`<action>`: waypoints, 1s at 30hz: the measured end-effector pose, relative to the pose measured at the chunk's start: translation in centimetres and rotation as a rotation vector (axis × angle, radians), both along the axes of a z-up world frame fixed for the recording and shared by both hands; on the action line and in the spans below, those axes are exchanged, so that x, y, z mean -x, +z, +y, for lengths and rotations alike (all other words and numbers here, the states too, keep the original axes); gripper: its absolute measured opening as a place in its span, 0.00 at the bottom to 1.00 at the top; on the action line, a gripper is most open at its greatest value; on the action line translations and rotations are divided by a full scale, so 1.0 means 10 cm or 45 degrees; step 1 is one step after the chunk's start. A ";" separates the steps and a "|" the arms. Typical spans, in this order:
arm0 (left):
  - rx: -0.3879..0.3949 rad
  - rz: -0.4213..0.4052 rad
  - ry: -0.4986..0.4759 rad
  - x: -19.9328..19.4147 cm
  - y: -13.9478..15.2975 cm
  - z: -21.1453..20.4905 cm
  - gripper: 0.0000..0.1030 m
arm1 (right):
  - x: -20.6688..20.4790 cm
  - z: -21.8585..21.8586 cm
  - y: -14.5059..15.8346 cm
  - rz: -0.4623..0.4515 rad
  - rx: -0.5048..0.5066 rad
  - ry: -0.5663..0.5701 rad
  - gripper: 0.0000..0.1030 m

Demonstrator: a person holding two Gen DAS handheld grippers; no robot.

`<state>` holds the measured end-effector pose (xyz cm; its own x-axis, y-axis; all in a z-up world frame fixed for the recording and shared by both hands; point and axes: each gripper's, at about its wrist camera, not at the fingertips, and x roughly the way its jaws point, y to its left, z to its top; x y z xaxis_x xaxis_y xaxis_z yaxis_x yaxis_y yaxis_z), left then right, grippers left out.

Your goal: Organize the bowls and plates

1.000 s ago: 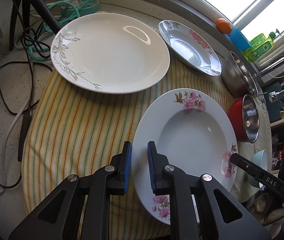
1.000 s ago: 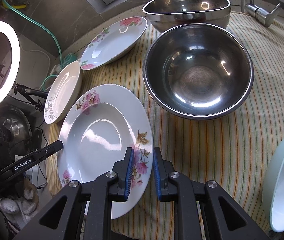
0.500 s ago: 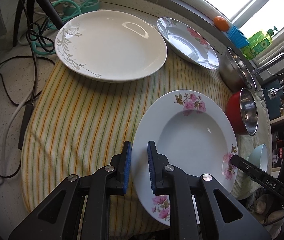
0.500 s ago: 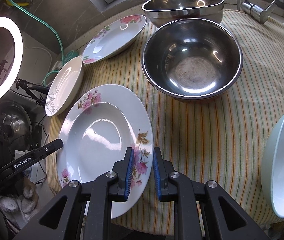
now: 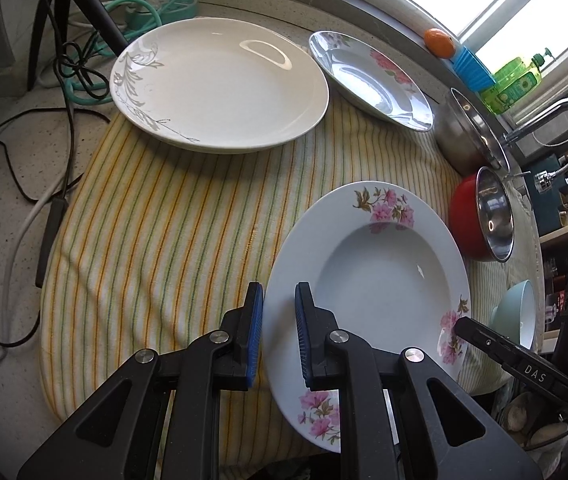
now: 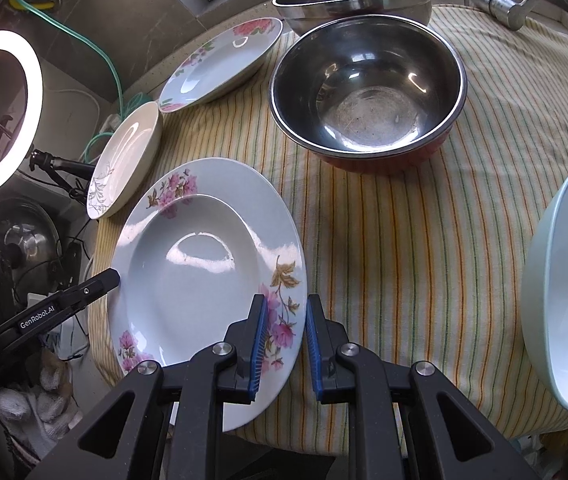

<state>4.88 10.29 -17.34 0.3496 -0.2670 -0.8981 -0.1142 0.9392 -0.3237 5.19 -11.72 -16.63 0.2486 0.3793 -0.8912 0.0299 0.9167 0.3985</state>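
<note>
The white plate (image 5: 220, 80) is seen farther off than a second before. Three plates are counted, two of them flowered, and three bowls: two steel, one pale. The near flowered plate (image 5: 380, 272), over the striped cloth (image 5: 156, 240), is clamped at opposite rims by the left gripper (image 5: 278, 328) and the right gripper (image 6: 284, 340), both pitched steeply downward.

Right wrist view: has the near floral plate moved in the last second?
Yes. The near floral plate has drawn back from the steel bowl, toward the camera; more striped cloth shows between them.
</note>
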 end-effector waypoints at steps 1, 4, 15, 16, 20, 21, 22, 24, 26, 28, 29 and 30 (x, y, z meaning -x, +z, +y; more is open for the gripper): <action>0.000 0.001 0.000 0.00 0.00 0.00 0.14 | 0.00 -0.01 0.00 -0.001 0.000 0.002 0.17; 0.001 0.003 -0.002 0.00 0.00 0.00 0.14 | 0.02 -0.01 0.01 -0.002 0.004 0.002 0.17; 0.003 0.005 -0.002 -0.01 -0.02 0.00 0.14 | 0.03 0.01 0.01 0.001 0.017 0.019 0.17; 0.002 0.004 -0.002 -0.02 -0.02 0.00 0.14 | 0.03 0.01 0.01 0.001 0.018 0.020 0.17; 0.000 0.004 -0.004 -0.03 -0.02 0.00 0.14 | 0.03 0.03 0.01 0.005 0.021 0.023 0.17; -0.002 0.004 -0.005 -0.03 -0.02 0.00 0.14 | 0.04 0.03 0.01 0.006 0.022 0.024 0.17; -0.002 0.003 -0.005 -0.04 -0.02 0.00 0.14 | 0.04 0.03 0.01 0.007 0.023 0.025 0.17; 0.000 0.003 -0.006 -0.04 -0.02 0.00 0.14 | 0.05 0.03 0.01 0.011 0.021 0.028 0.17; 0.001 0.003 -0.005 -0.04 -0.02 0.00 0.14 | 0.06 0.02 0.01 0.014 0.020 0.030 0.17; 0.000 0.002 -0.007 -0.05 -0.02 0.00 0.14 | 0.07 0.02 0.01 0.018 0.020 0.031 0.17; 0.001 0.001 -0.007 -0.05 -0.03 0.01 0.14 | 0.07 0.02 0.01 0.020 0.019 0.031 0.17; 0.001 0.001 -0.008 -0.06 -0.03 0.01 0.14 | 0.08 0.02 0.01 0.021 0.020 0.033 0.17</action>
<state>5.44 10.36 -17.59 0.3473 -0.2696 -0.8982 -0.1089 0.9397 -0.3242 4.40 -11.49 -16.54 0.2239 0.3717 -0.9010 0.0127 0.9232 0.3840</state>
